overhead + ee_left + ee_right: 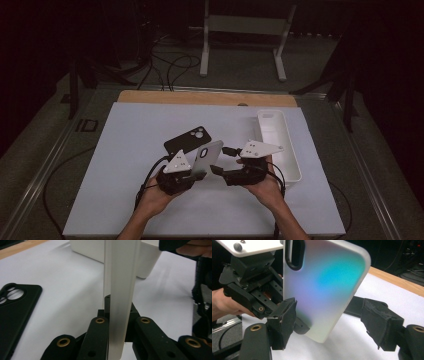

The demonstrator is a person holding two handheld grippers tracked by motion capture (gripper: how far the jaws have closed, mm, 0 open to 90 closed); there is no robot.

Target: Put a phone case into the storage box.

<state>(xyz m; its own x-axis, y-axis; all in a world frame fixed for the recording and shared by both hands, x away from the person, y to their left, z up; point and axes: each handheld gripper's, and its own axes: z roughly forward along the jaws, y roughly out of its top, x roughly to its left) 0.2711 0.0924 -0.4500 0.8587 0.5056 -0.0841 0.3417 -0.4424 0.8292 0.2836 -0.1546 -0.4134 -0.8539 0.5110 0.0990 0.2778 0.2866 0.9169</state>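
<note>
Two tongs meet above the worktop (125,200). Left tongs (117,322) are clamped on the lower edge of an iridescent phone case (324,287), holding it upright off the surface. Right tongs (327,322) stand open, pads either side of the case, not pressing. Farther off: black phone case (188,140) lying flat, then white tray (278,142).
</note>
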